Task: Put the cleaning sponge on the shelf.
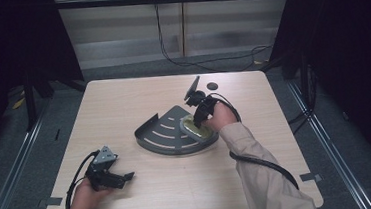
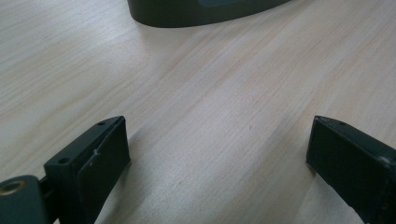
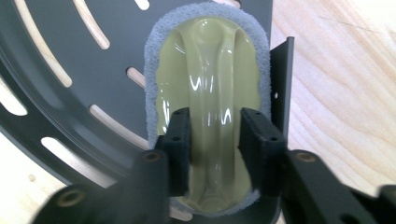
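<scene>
- The right tongs (image 3: 214, 140) straddle the ridge handle of the scrubber (image 3: 208, 88); their pads sit beside the ridge with a sliver of space, so they look loosened rather than clamped.
- The scrubber lies flat on the dark slotted rack (image 1: 163, 131), at the rack's right end, near the table's (image 1: 131, 199) middle.
- To finish well, I'd spread wider and lift straight up, so the ridge isn't dragged.
- The left tongs (image 1: 124, 178) rest wide open by the near left corner, holding nothing.
- The right gripper view reveals the pad gap; the high view hides it behind the hand.
</scene>
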### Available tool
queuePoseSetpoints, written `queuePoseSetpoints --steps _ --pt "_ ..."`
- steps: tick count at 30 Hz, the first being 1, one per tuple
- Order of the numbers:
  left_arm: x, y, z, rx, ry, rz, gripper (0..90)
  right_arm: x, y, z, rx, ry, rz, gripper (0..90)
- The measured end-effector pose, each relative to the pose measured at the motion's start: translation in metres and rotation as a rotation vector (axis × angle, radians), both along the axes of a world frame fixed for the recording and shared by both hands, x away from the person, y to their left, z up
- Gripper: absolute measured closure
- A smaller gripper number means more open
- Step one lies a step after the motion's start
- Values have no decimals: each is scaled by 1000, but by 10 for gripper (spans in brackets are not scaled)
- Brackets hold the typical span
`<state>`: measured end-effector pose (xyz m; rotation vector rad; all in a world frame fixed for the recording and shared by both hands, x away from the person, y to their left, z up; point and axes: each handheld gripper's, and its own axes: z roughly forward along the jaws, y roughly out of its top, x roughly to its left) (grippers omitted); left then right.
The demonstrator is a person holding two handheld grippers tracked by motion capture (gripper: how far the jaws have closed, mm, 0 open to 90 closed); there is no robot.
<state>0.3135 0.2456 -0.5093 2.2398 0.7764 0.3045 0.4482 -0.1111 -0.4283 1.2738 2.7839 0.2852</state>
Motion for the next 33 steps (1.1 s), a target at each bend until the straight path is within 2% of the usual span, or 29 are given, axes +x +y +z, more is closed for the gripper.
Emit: queuePoseSetpoints --steps 2,4,5,18,33 --pt "0 0 0 0 0 1 53 -1 -2 1 -8 -11 -1 537" --pt "0 0 0 0 0 1 53 -1 -2 2 -6 -5 -14 504" --pt "0 0 0 0 0 1 53 -1 -5 4 4 -1 -25 453" --pt "0 0 0 -1 0 1 53 -7 -11 9 6 0 -7 247" --pt "0 0 0 0 0 1 53 -16 -15 18 18 12 13 201"
